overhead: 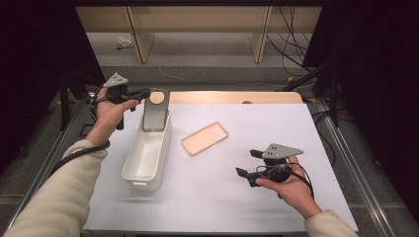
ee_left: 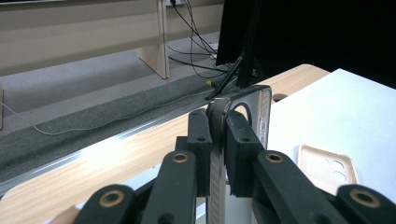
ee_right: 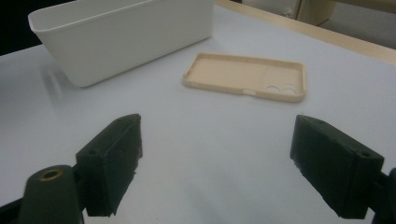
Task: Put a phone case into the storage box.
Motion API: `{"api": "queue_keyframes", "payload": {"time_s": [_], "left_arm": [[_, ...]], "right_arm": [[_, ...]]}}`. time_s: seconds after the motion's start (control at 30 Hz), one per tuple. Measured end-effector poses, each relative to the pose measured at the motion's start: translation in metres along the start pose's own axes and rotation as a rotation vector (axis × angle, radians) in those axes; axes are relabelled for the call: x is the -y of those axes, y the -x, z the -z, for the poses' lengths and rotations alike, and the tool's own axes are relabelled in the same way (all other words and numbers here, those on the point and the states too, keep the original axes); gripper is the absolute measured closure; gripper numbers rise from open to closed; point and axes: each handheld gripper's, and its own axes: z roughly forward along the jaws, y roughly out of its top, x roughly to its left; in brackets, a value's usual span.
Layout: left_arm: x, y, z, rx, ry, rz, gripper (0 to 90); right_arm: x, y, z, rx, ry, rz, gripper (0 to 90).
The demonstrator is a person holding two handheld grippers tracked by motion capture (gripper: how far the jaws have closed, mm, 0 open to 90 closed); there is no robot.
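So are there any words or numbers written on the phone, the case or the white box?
None can be read.
Phone in the left gripper: no writing shows.
Phone case: plain, no writing.
White box: plain, no label.

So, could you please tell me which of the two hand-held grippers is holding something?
The left hand-held gripper: its jaws are shut on the grey phone above the white bin. The right hand-held gripper is open, empty.
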Motion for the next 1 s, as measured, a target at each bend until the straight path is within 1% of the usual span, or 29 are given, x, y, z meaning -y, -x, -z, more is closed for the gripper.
{"api": "queue_keyframes", "payload": {"time_s": [0.37, 0.63, 0.77, 1.0], "left_arm": [[0.008, -0.001, -0.005, -0.003, -0.024, 0.012, 81.3], [0.012, -0.001, -0.009, 0.003, -0.048, 0.005, 81.1], [0.013, -0.002, -0.01, -0.001, -0.059, 0.001, 81.0], [0.016, -0.003, -0.011, -0.006, -0.065, 0.002, 80.8]], "right_arm": [[0.0, 0.0, 0.0, -0.002, 0.0, 0.0, 17.7], [0.0, -0.001, 0.0, -0.004, -0.001, -0.001, 17.8], [0.0, -0.001, 0.0, -0.004, 0.0, -0.001, 17.9], [0.0, -0.001, 0.0, -0.005, -0.001, -0.001, 17.9]]}}
